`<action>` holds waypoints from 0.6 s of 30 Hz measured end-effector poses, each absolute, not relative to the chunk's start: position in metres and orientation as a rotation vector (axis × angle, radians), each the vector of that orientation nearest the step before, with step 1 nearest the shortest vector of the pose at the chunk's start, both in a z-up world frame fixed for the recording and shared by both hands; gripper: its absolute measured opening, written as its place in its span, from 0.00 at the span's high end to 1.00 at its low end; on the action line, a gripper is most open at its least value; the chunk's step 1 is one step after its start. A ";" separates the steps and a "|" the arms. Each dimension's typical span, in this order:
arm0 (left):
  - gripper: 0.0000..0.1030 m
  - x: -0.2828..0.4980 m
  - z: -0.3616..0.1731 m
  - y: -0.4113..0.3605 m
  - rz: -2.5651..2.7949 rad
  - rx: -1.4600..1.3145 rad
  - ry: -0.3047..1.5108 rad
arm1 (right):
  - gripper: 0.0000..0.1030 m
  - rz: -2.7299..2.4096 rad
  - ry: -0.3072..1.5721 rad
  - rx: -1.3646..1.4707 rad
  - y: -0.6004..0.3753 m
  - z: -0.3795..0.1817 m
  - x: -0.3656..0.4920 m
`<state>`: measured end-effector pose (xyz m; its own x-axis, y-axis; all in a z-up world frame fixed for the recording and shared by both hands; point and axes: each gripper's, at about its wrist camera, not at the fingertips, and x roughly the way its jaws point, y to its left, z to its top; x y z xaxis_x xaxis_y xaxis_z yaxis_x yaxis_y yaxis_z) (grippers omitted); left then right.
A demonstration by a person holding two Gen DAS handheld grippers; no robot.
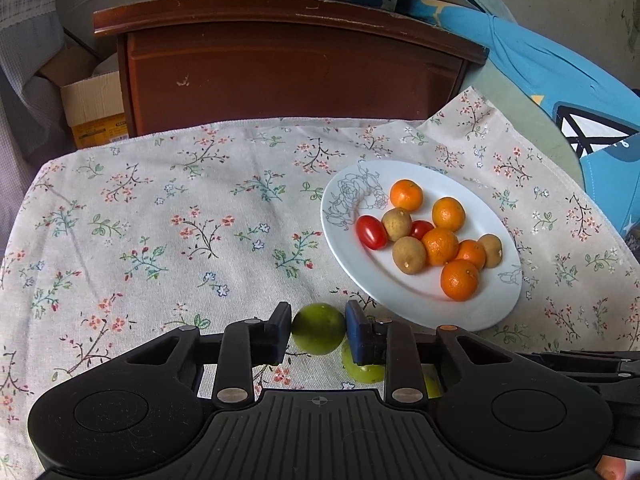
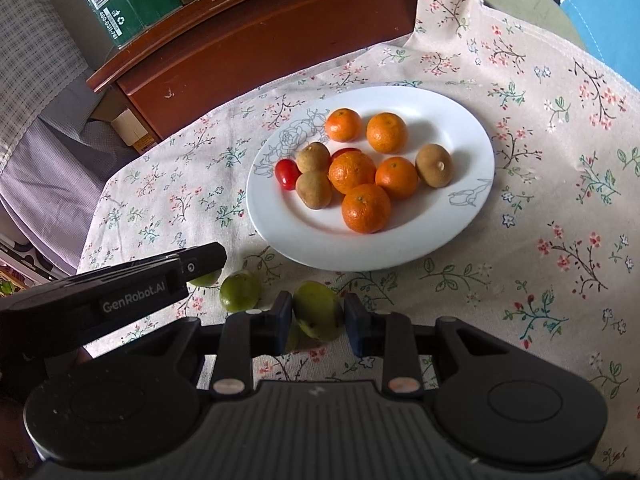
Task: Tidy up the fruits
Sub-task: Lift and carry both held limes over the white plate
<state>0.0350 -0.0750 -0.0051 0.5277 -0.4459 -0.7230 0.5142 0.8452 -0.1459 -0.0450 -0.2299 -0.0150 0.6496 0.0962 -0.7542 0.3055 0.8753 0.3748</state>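
Observation:
My left gripper [image 1: 318, 322] is shut on a round green fruit [image 1: 316, 334], just above the floral cloth and close to the near rim of the white plate [image 1: 400, 284]. A second green fruit [image 1: 362, 366] lies under its right finger. My right gripper [image 2: 318, 310] is shut on another green fruit [image 2: 318, 316] just in front of the plate [image 2: 320, 240]. One loose green fruit [image 2: 240, 291] rests on the cloth to its left. The plate holds several small oranges [image 2: 366, 208], brown longans [image 2: 434, 165] and two cherry tomatoes [image 2: 287, 174].
The left gripper's black body [image 2: 120, 296] reaches in from the left in the right wrist view, hiding part of a green fruit [image 2: 206, 279]. A brown wooden cabinet [image 1: 280, 72] stands behind the table, a cardboard box [image 1: 92, 108] to its left and blue fabric [image 1: 560, 80] at right.

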 end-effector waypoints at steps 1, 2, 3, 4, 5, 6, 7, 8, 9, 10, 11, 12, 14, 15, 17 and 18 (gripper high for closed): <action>0.74 0.034 -0.003 -0.076 -0.575 0.097 0.830 | 0.72 -0.119 0.861 0.508 -0.230 -0.013 -0.045; 0.74 0.033 -0.001 -0.076 -0.577 0.104 0.823 | 0.72 -0.113 0.857 0.509 -0.230 -0.011 -0.045; 0.74 0.032 0.002 -0.077 -0.581 0.111 0.811 | 0.72 -0.106 0.853 0.510 -0.230 -0.009 -0.045; 0.74 0.031 0.005 -0.077 -0.584 0.118 0.800 | 0.72 -0.095 0.844 0.512 -0.230 -0.006 -0.046; 0.74 0.030 0.009 -0.077 -0.589 0.125 0.786 | 0.72 -0.087 0.832 0.510 -0.230 -0.002 -0.047; 0.74 0.029 0.013 -0.077 -0.594 0.129 0.774 | 0.72 -0.081 0.821 0.504 -0.230 0.001 -0.047; 0.74 0.028 0.017 -0.077 -0.599 0.130 0.761 | 0.72 -0.079 0.811 0.497 -0.230 0.005 -0.048; 0.74 0.028 0.021 -0.077 -0.604 0.133 0.752 | 0.72 -0.077 0.803 0.490 -0.230 0.009 -0.049; 0.74 0.026 0.026 -0.077 -0.610 0.139 0.736 | 0.72 -0.075 0.797 0.486 -0.231 0.012 -0.049; 0.74 0.026 0.030 -0.077 -0.616 0.146 0.721 | 0.72 -0.073 0.790 0.483 -0.232 0.015 -0.050; 0.74 0.025 0.034 -0.077 -0.620 0.151 0.708 | 0.72 -0.071 0.777 0.481 -0.234 0.020 -0.050; 0.74 0.025 0.039 -0.077 -0.625 0.152 0.692 | 0.72 -0.071 0.767 0.480 -0.236 0.024 -0.050; 0.74 0.028 0.047 -0.077 -0.633 0.147 0.676 | 0.72 -0.073 0.734 0.480 -0.243 0.033 -0.052; 0.74 0.030 0.050 -0.078 -0.637 0.148 0.670 | 0.72 -0.076 0.721 0.480 -0.247 0.037 -0.052; 0.74 0.034 0.054 -0.080 -0.644 0.158 0.659 | 0.72 -0.085 0.700 0.483 -0.257 0.044 -0.051; 0.74 0.037 0.056 -0.083 -0.649 0.168 0.654 | 0.72 -0.087 0.695 0.482 -0.261 0.047 -0.049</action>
